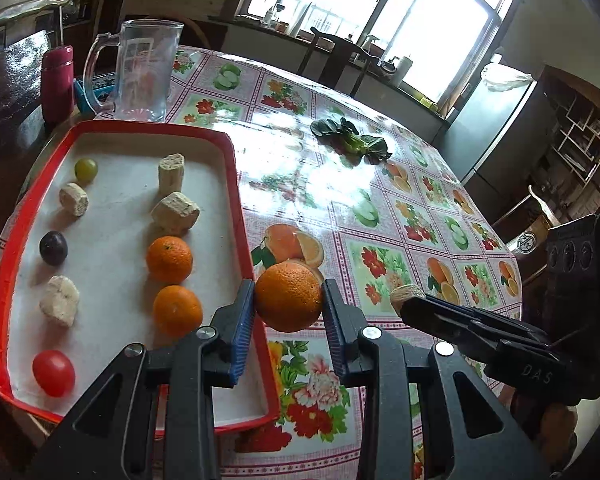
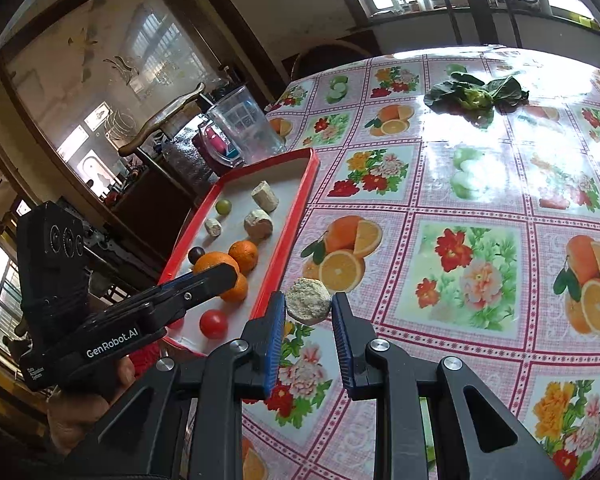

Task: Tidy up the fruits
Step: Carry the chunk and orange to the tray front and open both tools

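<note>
The left gripper (image 1: 288, 304) is clamped on an orange (image 1: 289, 297), its blue pads pressing both sides of the fruit, which hangs just past the right rim of the red tray (image 1: 244, 216), above the flowered tablecloth (image 1: 380, 208). The right gripper (image 2: 309, 307) is closed on a pale, crumbly chunk (image 2: 308, 300), gripped between its blue pads just off the tray's right rim, over the cloth.

Inside the tray, nearest the left gripper, lies a red tomato (image 1: 53, 372) in the near left corner. Beyond it a pale chunk (image 1: 59, 306) sits by the left rim, and two more oranges (image 1: 177, 310) lie one behind the other toward the right rim, the farther orange (image 1: 169, 259) close to the nearer. Farther in, a dark plum (image 1: 53, 247) rests on the left side, then another small pale chunk (image 1: 73, 199) and a green grape (image 1: 86, 169) near the far left corner. On the right side, two larger pale chunks (image 1: 175, 210) sit beyond the oranges, the farthest chunk (image 1: 171, 172) standing upright.

Past the tray's far rim stands a glass mug (image 1: 146, 72) with a red bottle (image 1: 57, 82) to its left. Well off to the tray's right, a bunch of green leaves (image 1: 352, 140) lies on the cloth.
</note>
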Available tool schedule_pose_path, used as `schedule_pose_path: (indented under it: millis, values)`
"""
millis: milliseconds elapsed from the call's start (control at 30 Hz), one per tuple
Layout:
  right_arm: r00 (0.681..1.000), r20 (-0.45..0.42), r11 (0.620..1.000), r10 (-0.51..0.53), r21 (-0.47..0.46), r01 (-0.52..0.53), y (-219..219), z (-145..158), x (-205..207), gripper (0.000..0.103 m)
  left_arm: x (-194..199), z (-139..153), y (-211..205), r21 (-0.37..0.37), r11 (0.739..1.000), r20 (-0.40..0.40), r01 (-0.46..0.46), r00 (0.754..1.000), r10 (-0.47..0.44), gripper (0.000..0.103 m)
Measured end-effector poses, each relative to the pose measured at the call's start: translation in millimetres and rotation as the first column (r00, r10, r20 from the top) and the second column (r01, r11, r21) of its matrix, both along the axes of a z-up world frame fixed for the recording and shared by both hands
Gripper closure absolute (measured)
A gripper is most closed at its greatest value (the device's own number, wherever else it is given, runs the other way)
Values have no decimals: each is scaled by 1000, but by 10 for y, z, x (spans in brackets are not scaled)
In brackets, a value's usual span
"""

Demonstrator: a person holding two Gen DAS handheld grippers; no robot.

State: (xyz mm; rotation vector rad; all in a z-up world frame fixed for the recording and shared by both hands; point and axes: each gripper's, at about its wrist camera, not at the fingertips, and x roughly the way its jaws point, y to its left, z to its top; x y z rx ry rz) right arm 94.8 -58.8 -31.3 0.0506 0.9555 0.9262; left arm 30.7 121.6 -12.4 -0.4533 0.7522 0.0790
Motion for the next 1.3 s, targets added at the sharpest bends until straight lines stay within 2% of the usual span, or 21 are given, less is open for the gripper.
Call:
schedule_pose_path:
  millis: [833, 1133, 1300]
  values:
    - [995, -24, 995, 102, -22, -102, 419, -199, -460, 79, -693, -153, 387, 59, 992, -31, -116, 993, 118, 73]
    - [992, -13, 991, 129, -45, -129, 587, -236, -550, 79, -943, -184, 622, 92, 979, -38, -183, 982, 187, 72]
    - [988, 11, 986, 155, -69, -154, 742, -258, -626, 79, -977, -227, 688, 87, 977, -46, -194, 979, 198, 73]
